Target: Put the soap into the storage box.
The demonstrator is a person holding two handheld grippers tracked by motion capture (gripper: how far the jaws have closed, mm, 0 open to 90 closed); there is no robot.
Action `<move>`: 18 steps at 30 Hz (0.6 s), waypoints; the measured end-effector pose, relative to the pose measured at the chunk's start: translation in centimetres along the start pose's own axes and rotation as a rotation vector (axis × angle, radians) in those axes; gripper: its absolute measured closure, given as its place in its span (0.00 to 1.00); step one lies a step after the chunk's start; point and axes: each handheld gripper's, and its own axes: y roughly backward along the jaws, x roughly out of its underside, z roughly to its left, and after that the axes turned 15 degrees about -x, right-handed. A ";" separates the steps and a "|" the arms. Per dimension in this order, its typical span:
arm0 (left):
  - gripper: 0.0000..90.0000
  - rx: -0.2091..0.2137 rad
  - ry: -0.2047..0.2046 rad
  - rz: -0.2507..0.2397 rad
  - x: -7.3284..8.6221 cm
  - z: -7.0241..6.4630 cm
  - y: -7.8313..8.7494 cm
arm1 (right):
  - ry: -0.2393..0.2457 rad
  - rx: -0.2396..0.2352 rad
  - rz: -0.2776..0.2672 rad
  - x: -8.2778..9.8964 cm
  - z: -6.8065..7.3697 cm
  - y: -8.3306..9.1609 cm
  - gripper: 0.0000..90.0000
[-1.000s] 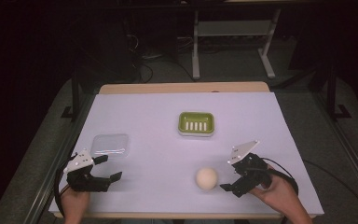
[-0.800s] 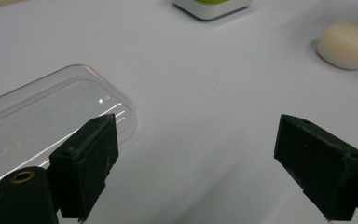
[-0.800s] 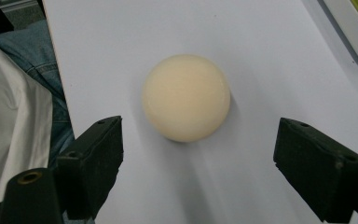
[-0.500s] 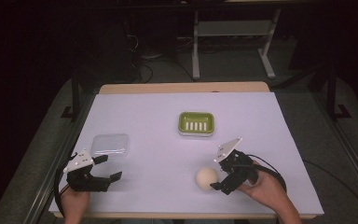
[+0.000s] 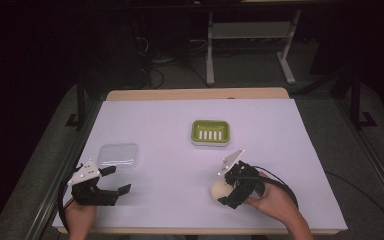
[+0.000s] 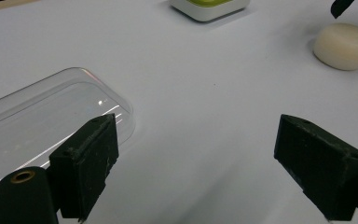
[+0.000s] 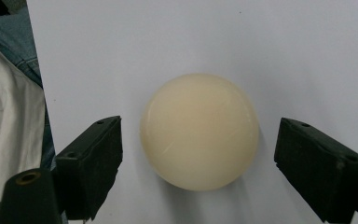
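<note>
Straddling the cream soap bar (image 7: pixel 199 131), your right gripper (image 5: pixel 228 189) has its fingers (image 7: pixel 92 163) spread wide, one to each side of the bar with clear gaps between; nothing is gripped yet. In the high view the soap bar (image 5: pixel 219 189) lies on the white tabletop (image 5: pixel 290 150) at the near right, just at the tips of that gripper and well short of the green soap dish (image 5: pixel 210 132), which stands near the middle, farther away.

Your left gripper (image 5: pixel 111 180) rests at the near left with its fingers (image 6: pixel 86 161) also wide apart and holding nothing. The clear plastic lid (image 5: pixel 119 154) lies flat just beyond it, and in the left gripper view the lid (image 6: pixel 51 126) runs past the left finger, close beside it but apparently not touched.

By the look of it, the work is at its very start. The approach to the soap is made and the alignment looks good, with the bar roughly centred between the fingers. What is left, as far as I can judge:

- close on the bar and lift it;
- carry it far and slightly left to the dish, and set it on the slotted insert;
- probably bring the lid over with your left gripper, though that is a guess from where it waits.

Mind the rounded, smooth sides of the bar; it may squirt out if you pinch off-centre.
</note>
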 end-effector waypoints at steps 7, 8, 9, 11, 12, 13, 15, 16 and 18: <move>0.14 0.001 0.003 0.001 0.0 -0.1 0.0 | -0.010 0.000 0.030 -0.3 -0.3 -0.7 0.16; 0.14 0.001 0.002 0.001 0.0 -0.1 0.0 | -0.015 -0.002 0.034 -0.3 -0.3 -0.8 0.16; 0.14 0.001 0.002 0.002 0.0 -0.1 0.0 | -0.016 -0.006 0.036 -0.3 -0.4 -0.9 0.16; 0.14 0.001 0.000 0.003 0.0 -0.1 0.0 | -0.022 -0.021 0.037 -0.4 -0.5 -1.2 0.17; 0.14 0.002 -0.002 0.002 0.0 -0.1 0.0 | -0.023 -0.022 0.038 -0.4 -0.6 -1.3 0.17; 0.14 0.003 -0.002 0.002 0.0 -0.1 0.0 | -0.028 -0.026 0.041 -0.4 -0.7 -1.5 0.17; 0.14 0.004 0.000 0.000 0.0 -0.1 0.0 | -0.034 -0.032 0.046 -0.4 -0.8 -1.8 0.17; 0.14 0.004 0.000 0.001 0.0 -0.1 0.0 | -0.031 -0.033 0.049 -0.4 -0.9 -2.0 0.17; 0.14 0.003 0.001 0.000 0.0 -0.1 0.0 | -0.033 -0.034 0.055 -0.5 -0.9 -2.3 0.18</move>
